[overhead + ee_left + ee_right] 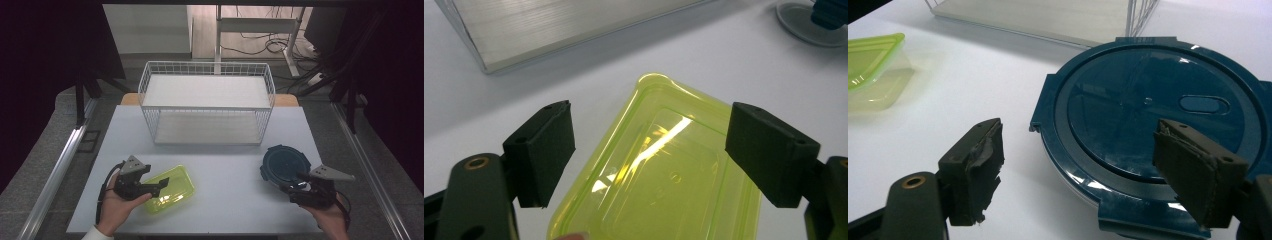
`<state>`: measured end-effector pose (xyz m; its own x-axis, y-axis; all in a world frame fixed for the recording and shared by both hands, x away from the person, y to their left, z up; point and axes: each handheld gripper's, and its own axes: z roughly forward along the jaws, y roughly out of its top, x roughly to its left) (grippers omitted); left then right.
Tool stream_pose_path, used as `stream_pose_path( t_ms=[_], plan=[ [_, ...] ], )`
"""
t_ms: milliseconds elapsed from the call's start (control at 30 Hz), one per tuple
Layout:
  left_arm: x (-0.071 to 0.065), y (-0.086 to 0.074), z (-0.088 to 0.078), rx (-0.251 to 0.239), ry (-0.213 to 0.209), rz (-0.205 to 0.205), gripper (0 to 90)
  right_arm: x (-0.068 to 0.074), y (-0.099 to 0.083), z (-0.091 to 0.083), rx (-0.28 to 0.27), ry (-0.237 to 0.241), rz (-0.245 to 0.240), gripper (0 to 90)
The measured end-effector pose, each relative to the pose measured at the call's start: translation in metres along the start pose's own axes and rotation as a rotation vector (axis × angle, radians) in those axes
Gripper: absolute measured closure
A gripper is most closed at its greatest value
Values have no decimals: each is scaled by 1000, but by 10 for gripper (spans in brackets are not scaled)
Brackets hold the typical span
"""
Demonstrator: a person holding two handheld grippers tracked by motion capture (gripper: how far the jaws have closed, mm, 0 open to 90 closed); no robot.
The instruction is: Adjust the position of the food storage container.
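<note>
A translucent yellow-green rectangular container (172,188) lies on the table's front left. My left gripper (158,184) hovers at its near-left end, jaws open; in the left gripper view the container (664,185) lies below and between the two spread pads (544,152), which do not touch it. A round dark-blue lidded container (284,162) rests at the front right. My right gripper (294,183) is at its near edge, open; in the right gripper view the blue lid (1148,105) sits ahead of the parted jaws of that gripper (1078,165).
A white wire shelf basket (207,100) with two boards stands at the back middle of the pale grey table (225,205). Dark cloth hangs at both sides. Metal rails run along the table's left and right. A hand holds each gripper from the bottom edge.
</note>
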<state>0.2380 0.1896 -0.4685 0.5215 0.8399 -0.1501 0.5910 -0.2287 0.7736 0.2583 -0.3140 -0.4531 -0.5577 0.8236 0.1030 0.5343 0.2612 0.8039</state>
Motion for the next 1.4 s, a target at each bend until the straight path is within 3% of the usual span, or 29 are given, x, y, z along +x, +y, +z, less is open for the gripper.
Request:
stream_pose_path(
  t_ms=[400, 700, 1133, 1400],
  plan=[
    [-3, 0, -1, 2, 1, 1, 192, -3, 4, -4, -2, -18, 16, 210],
    [-5, 1, 1, 5, 1, 11, 187, -6, 13, -4, 29, -14, 20, 230],
    [-3, 0, -1, 5, 0, -3, 187, -31, 38, -7, 58, -66, 48, 327],
    [-4, 0, 1, 12, 1, -1, 187, -45, 50, -2, 97, -102, 53, 444]
  ],
)
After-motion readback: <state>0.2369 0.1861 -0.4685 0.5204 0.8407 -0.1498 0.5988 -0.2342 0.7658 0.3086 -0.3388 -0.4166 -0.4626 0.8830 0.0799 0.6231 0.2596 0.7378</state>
